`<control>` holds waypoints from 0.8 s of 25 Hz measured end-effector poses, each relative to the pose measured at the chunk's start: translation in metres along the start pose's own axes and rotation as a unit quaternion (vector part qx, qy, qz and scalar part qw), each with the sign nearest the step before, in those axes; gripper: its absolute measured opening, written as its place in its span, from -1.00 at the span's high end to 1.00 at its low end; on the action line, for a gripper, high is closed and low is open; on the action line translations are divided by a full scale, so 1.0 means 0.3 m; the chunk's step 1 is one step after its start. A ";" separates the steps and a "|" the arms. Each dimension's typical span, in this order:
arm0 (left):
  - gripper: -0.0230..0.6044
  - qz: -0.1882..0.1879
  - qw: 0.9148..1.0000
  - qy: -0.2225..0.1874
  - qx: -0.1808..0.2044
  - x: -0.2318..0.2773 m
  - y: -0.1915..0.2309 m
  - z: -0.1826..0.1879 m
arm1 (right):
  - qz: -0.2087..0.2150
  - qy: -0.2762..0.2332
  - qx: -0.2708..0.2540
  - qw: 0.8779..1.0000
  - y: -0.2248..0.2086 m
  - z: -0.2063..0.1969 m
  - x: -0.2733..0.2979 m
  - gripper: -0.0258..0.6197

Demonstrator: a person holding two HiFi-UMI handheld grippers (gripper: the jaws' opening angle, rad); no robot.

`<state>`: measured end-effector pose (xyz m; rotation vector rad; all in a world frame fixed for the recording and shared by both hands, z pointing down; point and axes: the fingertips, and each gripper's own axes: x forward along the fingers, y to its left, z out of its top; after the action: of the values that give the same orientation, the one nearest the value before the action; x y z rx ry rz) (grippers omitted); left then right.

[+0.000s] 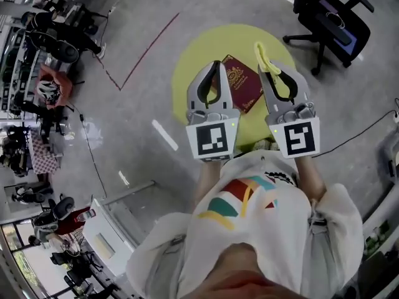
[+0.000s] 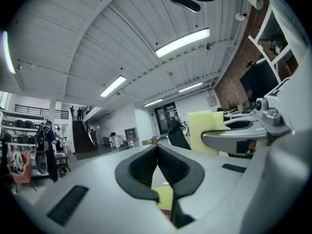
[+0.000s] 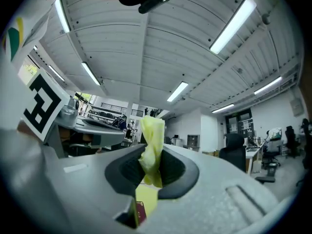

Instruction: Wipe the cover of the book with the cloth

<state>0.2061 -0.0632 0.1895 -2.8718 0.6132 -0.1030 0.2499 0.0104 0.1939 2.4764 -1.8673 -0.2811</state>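
1. A person stands over a round yellow table point(image 1: 187, 73) with a hand-held gripper in each hand. Both tools are raised and point roughly level, well above the tabletop.

2. The right gripper point(image 1: 272, 68) has its jaws closed on a yellow cloth point(image 1: 262, 55). The cloth is bunched into a narrow strip that sticks up past the jaw tips, and the right gripper view shows the fabric point(image 3: 152, 135) squeezed between the dark pads. Bunched that way it offers little flat surface, so it would probably have to be dragged or pressed down to wipe well.

3. The left gripper point(image 1: 216, 67) has its jaws pressed together on nothing. In its own view the pads meet at the tip point(image 2: 157, 148) with no object between them. It seems to be kept free to steady the book.

4. The dark red book point(image 1: 242, 83) lies flat on the table with its cover up. In the head view it shows between the two tools, nearer the table's right half, and neither tool touches it.

5. The wipe looks not yet under way, since the cloth hangs clear of the cover. An office chair point(image 1: 330, 17) stands far right on the grey floor.
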 end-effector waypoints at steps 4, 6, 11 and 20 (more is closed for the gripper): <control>0.88 0.007 1.000 -0.012 0.001 -0.015 0.009 0.022 | -0.004 0.004 0.001 1.000 0.003 -0.011 -0.021 0.83; 0.88 0.009 1.000 -0.016 -0.001 -0.026 0.017 0.019 | -0.002 0.006 -0.004 1.000 0.013 -0.019 -0.020 0.83; 0.88 0.013 1.000 -0.018 0.002 -0.044 0.033 0.015 | 0.004 0.003 -0.007 1.000 0.037 -0.018 -0.004 0.83; 0.88 0.041 0.999 -0.030 -0.015 -0.093 0.098 0.024 | 0.021 -0.010 -0.021 1.000 0.086 0.019 -0.003 0.83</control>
<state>0.1699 -0.0767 0.1757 -2.8628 0.7248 0.0046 0.2244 0.0045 0.1916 2.4135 -1.8974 -0.3416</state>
